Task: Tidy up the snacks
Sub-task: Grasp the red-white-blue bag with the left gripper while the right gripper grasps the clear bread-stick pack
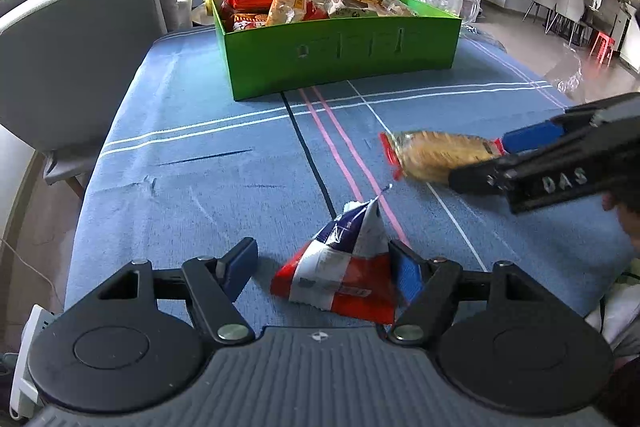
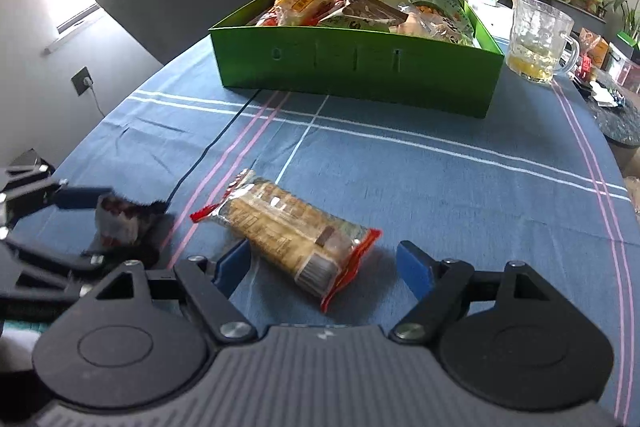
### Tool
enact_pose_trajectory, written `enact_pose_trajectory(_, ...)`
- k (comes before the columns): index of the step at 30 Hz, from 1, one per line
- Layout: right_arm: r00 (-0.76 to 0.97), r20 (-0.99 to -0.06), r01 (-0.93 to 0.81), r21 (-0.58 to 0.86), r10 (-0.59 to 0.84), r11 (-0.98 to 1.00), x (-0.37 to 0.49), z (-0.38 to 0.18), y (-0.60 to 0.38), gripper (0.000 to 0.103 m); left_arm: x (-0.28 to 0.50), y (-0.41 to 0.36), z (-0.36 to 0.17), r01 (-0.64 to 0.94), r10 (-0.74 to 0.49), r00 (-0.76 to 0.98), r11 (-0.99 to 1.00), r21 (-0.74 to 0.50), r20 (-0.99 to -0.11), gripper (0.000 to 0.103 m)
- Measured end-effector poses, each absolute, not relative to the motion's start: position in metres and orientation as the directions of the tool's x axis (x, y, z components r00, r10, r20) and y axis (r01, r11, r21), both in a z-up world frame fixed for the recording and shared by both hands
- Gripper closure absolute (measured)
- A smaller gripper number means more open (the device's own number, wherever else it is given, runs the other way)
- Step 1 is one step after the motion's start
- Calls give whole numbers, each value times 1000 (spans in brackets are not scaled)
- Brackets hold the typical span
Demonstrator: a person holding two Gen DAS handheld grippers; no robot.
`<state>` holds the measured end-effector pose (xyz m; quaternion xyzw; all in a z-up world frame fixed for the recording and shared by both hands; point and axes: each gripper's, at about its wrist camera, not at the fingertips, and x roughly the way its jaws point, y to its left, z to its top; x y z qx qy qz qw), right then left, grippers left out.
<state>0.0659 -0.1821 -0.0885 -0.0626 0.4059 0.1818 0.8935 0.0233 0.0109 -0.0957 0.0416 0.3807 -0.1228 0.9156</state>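
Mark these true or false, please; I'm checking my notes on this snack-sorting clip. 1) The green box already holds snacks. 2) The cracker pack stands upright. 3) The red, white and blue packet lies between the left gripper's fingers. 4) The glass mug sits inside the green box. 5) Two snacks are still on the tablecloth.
1) True: the green box holds several packs.
2) False: the cracker pack lies on its side on the tablecloth, between the right gripper's open fingers.
3) True: the red, white and blue packet lies between the fingers of the left gripper.
4) False: the glass mug stands on the cloth beside the box.
5) True: the cracker pack and the packet.
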Motion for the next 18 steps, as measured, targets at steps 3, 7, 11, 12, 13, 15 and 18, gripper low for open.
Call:
enact_pose_trajectory(3,611,-742,-368,41,275,929,72,-89,-180,35,25,11,-96,256,-192,683,966,-15,-705,34)
enact_pose_trajectory(7,617,-736,-370,42,279,928,78,-89,-178,35,26,9,-98,261,-188,690,965,-2,-699,34)
enact_pose_trajectory(11,618,-735,-358,52,279,932,84,-89,-178,35,26,9,-98,262,-189,697,965,0,-692,34)
enact_pose_trajectory(12,616,-736,-356,55,279,933,85,-90,-178,35,26,9,-98,261,-189,698,965,0,-690,33)
enact_pose_trajectory(13,614,-738,-356,57,279,933,86,-91,-178,35,26,8,-99,260,-189,700,966,0,-689,33)
enact_pose_trajectory(15,608,-742,-360,59,282,931,86,-93,-178,35,26,8,-99,262,-189,702,965,1,-687,34)
enact_pose_trajectory(18,619,-738,-366,32,269,930,84,-91,-176,35,24,8,-97,273,-201,699,962,-4,-686,45)
